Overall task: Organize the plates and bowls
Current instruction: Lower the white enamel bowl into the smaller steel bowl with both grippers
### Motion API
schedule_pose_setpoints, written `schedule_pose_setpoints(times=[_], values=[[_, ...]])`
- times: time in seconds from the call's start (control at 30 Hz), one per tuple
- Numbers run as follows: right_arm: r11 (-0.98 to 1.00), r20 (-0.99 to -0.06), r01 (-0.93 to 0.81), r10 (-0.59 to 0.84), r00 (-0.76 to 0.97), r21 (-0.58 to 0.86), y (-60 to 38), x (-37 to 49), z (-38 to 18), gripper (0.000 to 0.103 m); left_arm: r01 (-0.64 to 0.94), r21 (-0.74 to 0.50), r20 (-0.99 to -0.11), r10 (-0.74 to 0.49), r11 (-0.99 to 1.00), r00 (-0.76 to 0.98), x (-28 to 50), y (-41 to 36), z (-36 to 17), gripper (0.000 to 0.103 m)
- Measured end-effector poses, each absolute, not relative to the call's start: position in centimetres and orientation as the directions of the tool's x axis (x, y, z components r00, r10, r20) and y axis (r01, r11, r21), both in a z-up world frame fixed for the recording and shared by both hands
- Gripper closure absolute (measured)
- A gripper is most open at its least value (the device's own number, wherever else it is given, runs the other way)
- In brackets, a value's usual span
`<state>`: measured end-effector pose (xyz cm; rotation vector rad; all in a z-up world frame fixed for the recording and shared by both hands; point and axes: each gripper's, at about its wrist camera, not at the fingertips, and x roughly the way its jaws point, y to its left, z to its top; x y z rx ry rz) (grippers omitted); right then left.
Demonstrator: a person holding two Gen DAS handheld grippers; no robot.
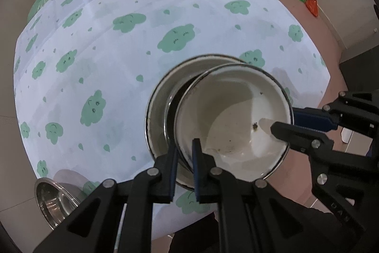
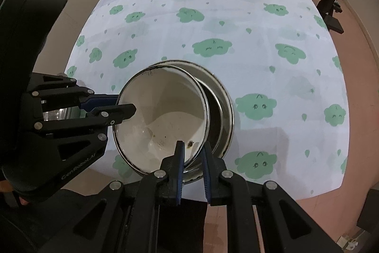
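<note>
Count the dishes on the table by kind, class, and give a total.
White enamel bowls: 2 — the held bowl and the one beneath.
Steel bowls: 1 — at the table edge.
Total: 3.

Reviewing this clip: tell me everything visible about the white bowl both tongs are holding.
The white bowl looks like enamelled metal: cream-white inside, thin dark rim, a few dark specks and smears on its floor. It is tilted, held above the lower bowl and overlapping it; whether they touch is unclear. The left tongs pinch its rim on one side, the right tongs pinch it on the other, one finger inside, one outside. It is over the cloud-print tablecloth.
</note>
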<state>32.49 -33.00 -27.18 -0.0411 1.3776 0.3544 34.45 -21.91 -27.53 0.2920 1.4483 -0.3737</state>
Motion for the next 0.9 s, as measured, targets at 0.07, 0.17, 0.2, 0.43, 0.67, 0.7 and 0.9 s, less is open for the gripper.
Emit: schedule_pose_setpoints(times=[0.07,0.17,0.2,0.43,0.67,0.7,0.9], values=[[0.946,-0.964,-0.268,0.226,0.141,0.182,-32.9,32.4,-27.4,0.087,0.417,-0.031,-0.995,-0.070,0.909,0.077,34.3,-21.8,-27.7,0.095],[0.945,-0.964,-0.268,0.229,0.134,0.187,-32.7,32.3,-27.7,0.087,0.415,-0.029,-0.995,-0.065,0.909,0.072,34.2,-21.6,-28.1,0.095],[0.945,-0.964,-0.268,0.229,0.132,0.188,-32.6,32.3,-27.8,0.087,0.416,-0.028,-0.996,-0.063,0.909,0.071,34.2,-21.6,-28.2,0.095],[0.945,-0.965,-0.263,0.233,0.117,0.196,-32.6,32.3,-28.4,0.087,0.414,-0.035,-0.996,-0.063,0.910,0.056,34.1,-21.5,-28.7,0.094],[0.945,-0.967,-0.259,0.233,0.099,0.201,-32.5,32.6,-29.0,0.087,0.410,-0.041,-0.997,-0.062,0.911,0.037,34.3,-21.4,-29.4,0.094],[0.945,-0.968,-0.260,0.232,0.097,0.201,-32.5,32.7,-29.0,0.087,0.411,-0.042,-0.997,-0.062,0.911,0.035,34.3,-21.4,-29.5,0.094],[0.945,-0.971,-0.263,0.223,0.084,0.194,-32.3,32.9,-29.5,0.085,0.417,-0.036,-0.998,-0.056,0.908,0.036,34.4,-21.5,-29.5,0.094]])
